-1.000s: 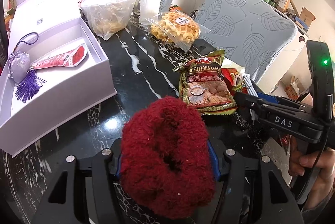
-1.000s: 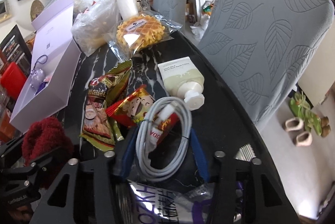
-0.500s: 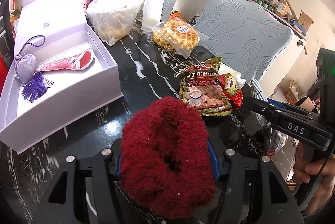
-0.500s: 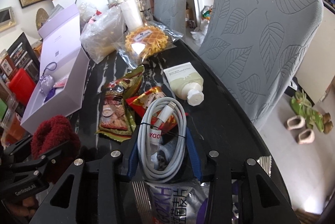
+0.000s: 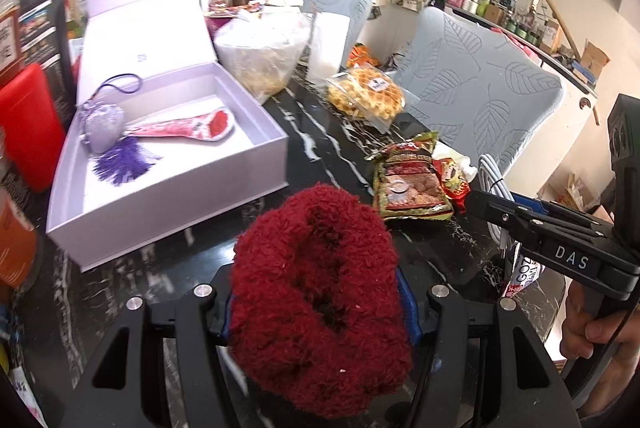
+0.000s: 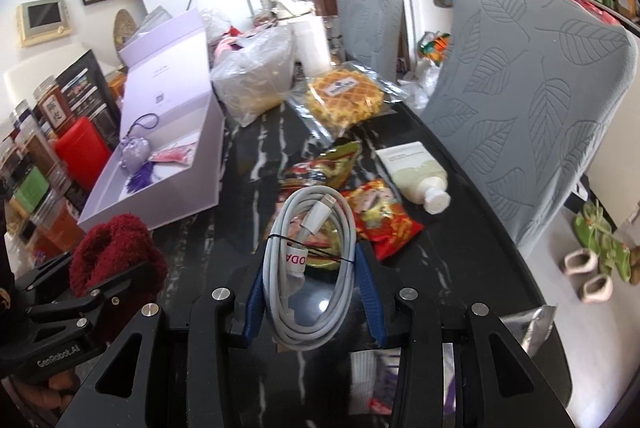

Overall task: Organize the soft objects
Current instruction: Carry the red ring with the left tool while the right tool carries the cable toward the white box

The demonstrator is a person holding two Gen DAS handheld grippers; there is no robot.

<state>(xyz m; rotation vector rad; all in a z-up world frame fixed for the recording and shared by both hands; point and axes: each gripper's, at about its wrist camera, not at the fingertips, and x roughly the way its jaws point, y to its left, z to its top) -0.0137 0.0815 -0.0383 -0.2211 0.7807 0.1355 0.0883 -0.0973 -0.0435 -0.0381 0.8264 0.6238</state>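
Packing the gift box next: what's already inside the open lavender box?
Inside the lavender box: a silver pouch with a purple tassel and a red packet. Nothing visibly hides beneath them.

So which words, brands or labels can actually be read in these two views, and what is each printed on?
"DAS": on the right gripper, seen from the left wrist.
"GenRobot.AI": on the left gripper, seen from the right wrist.
"ODA": partial, on the tag of the coiled white cable.
Too small or blurred: cereal snack bag, cream tube, waffle pack sticker, purple box lid.
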